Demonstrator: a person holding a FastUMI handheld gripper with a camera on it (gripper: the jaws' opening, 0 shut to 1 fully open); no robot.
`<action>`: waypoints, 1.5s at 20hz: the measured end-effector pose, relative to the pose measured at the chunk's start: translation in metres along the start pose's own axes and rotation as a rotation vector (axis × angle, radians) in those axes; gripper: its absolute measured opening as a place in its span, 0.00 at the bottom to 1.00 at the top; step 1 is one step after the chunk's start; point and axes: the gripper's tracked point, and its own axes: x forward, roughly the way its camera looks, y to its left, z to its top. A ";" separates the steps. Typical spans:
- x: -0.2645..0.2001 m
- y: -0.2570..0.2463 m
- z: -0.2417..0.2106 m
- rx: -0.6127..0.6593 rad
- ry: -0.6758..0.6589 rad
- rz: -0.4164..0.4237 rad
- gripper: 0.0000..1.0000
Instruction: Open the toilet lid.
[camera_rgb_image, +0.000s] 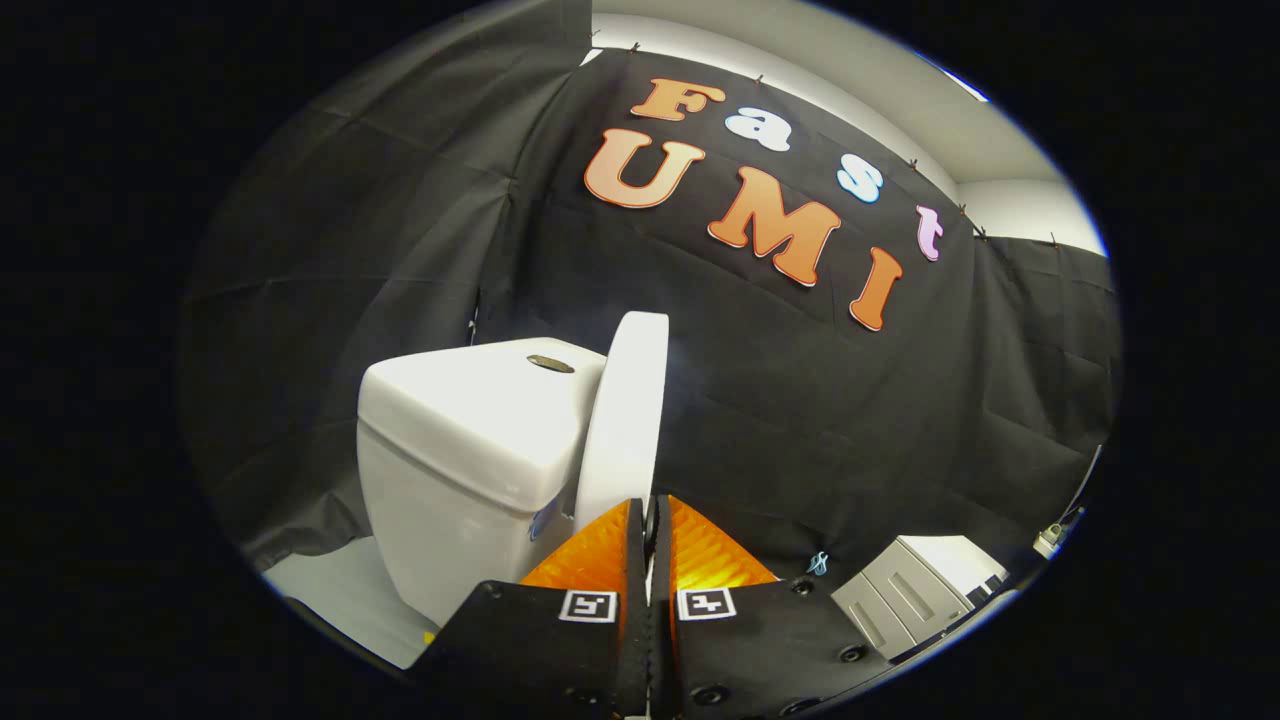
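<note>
1. As I look forward along the fingers, the gripper (648, 515) has its two fingers drawn in close, with only a thin slit left between the tips.
2. The lower edge of the toilet lid (625, 420) sits right at that slit; I cannot tell whether both fingers actually press on it or merely meet just in front of it.
3. The lid stands raised, nearly upright, and I see it almost edge-on: a narrow white slab whose long axis runs up and down, leaning slightly at the top.
4. Its rounded upper end points up toward the ceiling; its lower end points down at my fingertips.
5. The lid's flat face is turned toward the tank (470, 440), and it stands just beside the tank's front, close enough that I cannot tell whether they touch.
6. The tank is a white box with a thick cover, and a small dark oval flush button (551, 364) lies near the back edge of that cover, close to the lid's top.
7. Below the tank, at its foot, I see pale floor (330, 590).
8. A light grey cabinet (915, 590) with drawer fronts stands on the other side of my fingers, well apart from the toilet, against the dark cloth wall (400, 230).
</note>
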 end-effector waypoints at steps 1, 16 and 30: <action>0.002 0.001 0.000 -0.002 0.000 0.002 0.08; -0.009 0.019 -0.001 0.134 0.046 0.165 0.66; -0.075 -0.106 0.081 0.334 -0.159 0.363 0.98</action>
